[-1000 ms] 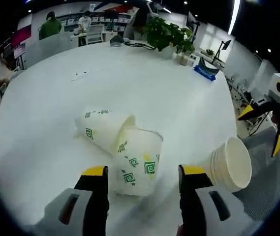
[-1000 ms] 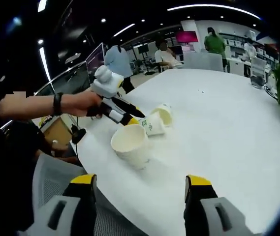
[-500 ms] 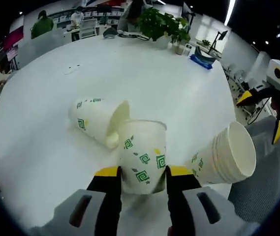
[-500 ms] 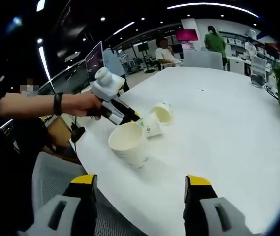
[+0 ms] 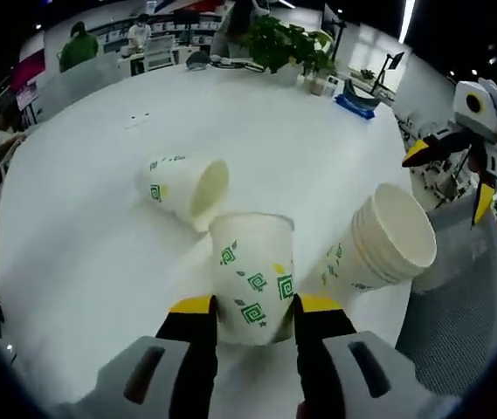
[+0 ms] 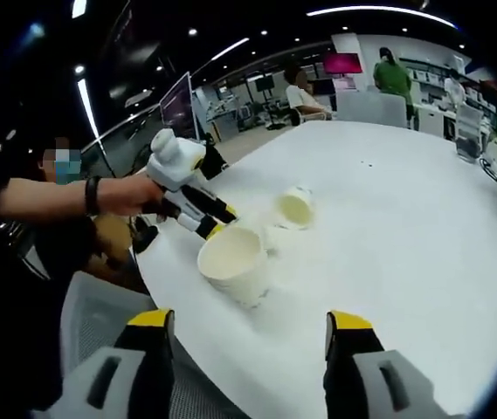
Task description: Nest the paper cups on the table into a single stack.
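White paper cup (image 5: 252, 272) with green square swirls sits clenched in our left gripper (image 5: 251, 307); right gripper (image 6: 250, 330) gapes unladen.

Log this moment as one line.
left gripper: shut on single cup | right gripper: open | stack: waiting | lying cup: loose

Right gripper (image 6: 246, 336) hangs with fingers apart; cup stack (image 6: 233, 264) lies ahead, perhaps touching left gripper (image 6: 203, 223).
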A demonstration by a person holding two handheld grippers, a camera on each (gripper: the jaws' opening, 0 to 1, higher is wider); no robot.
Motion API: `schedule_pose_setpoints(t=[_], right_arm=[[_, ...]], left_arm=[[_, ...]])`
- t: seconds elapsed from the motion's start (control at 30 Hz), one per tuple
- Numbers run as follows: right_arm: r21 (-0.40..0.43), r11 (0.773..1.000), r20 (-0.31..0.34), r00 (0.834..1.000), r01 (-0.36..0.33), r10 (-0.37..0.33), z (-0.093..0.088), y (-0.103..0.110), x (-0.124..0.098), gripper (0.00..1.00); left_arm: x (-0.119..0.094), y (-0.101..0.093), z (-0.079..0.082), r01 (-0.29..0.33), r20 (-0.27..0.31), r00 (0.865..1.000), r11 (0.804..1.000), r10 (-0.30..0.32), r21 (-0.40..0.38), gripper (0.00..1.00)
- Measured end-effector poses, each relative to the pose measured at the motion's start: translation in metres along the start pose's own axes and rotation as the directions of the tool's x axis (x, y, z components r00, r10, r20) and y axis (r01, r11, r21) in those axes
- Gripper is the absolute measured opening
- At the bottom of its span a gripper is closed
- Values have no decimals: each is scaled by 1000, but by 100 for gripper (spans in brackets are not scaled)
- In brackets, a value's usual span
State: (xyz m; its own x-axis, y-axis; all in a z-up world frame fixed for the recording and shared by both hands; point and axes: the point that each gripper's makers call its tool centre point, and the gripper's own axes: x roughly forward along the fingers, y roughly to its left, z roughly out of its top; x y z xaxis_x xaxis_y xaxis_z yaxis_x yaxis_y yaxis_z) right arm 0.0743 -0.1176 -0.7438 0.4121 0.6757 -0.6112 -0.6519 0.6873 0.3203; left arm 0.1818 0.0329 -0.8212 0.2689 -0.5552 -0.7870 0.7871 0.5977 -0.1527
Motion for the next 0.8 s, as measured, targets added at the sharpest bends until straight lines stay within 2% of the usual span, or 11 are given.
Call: schedule_pose_setpoints(t=[0.13,0.37,0.8], right_arm=[[2,1000,9,1000,-16,16,7,-5,2,70],[-14,999,10,999,-50,50,17,3,5,68],[-29,993,0,993,-117,117,28,16,18,67]], left_arm=[[-15,0,-3,-30,36,999,999,31,-22,32],[-33,0,-5,-60,102,993,997,64,-46,32],[-57,-8,-6,-94,148,984,994,102,-59,33]])
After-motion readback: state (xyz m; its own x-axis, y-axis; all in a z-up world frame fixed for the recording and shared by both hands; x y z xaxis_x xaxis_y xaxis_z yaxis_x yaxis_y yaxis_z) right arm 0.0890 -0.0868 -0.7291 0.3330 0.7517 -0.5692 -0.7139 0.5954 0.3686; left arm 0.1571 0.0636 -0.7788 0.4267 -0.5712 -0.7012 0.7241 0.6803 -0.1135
